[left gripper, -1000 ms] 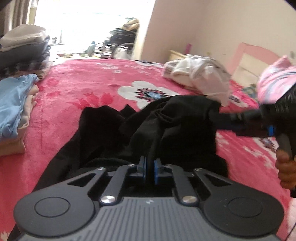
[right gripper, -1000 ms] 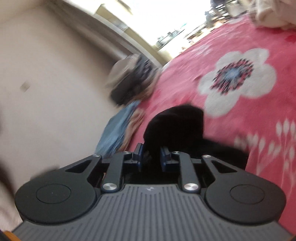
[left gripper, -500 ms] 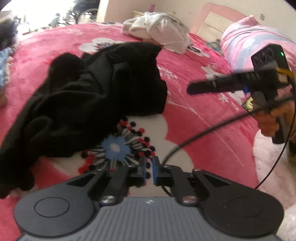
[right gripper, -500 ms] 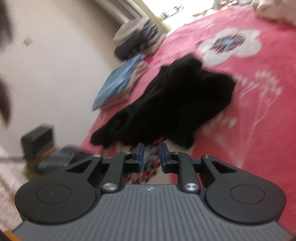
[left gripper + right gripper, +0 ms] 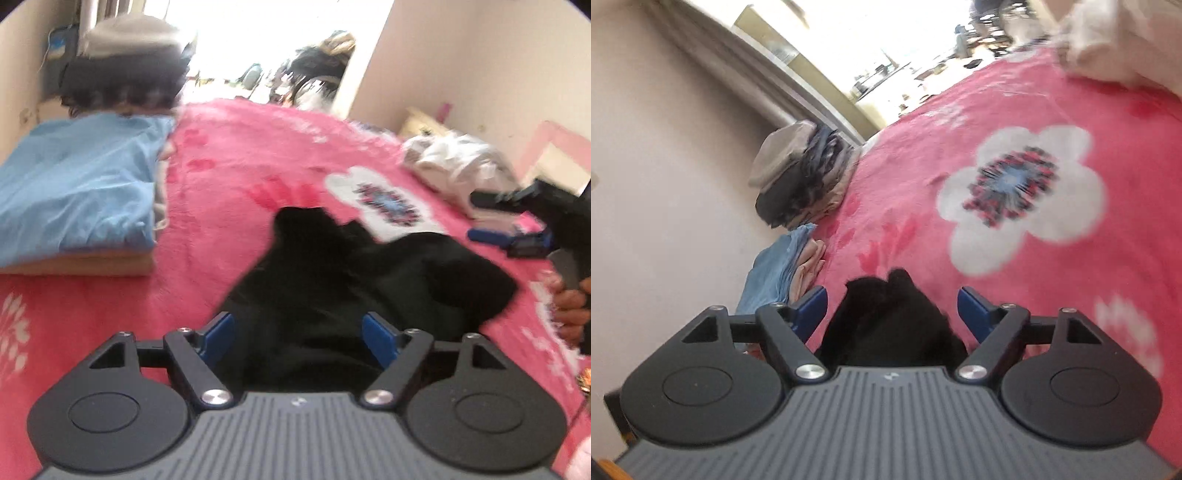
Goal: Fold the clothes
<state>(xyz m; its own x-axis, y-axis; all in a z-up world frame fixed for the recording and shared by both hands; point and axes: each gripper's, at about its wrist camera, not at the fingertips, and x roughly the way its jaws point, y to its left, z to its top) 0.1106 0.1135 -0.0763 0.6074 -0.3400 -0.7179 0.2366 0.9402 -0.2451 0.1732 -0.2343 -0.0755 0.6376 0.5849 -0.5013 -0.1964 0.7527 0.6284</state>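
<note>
Black, soft, limp knit garment lies crumpled on the pink floral blanket. Left gripper and right gripper have just been opening; both gape, cloth between unpinched. Best pinched at its twelve-o'clock edge.

A pink blanket with a fluffy nap covers the bed; a big white flower with a blue, red and black centre is printed on it, with smaller pale blossoms near the edge; a plain beige wall runs along one side; a bright, overexposed opening glares beyond the far end, with blurred dark clutter standing in it; a pink headboard rises in the far corner beside a pale wooden piece of furniture.
</note>
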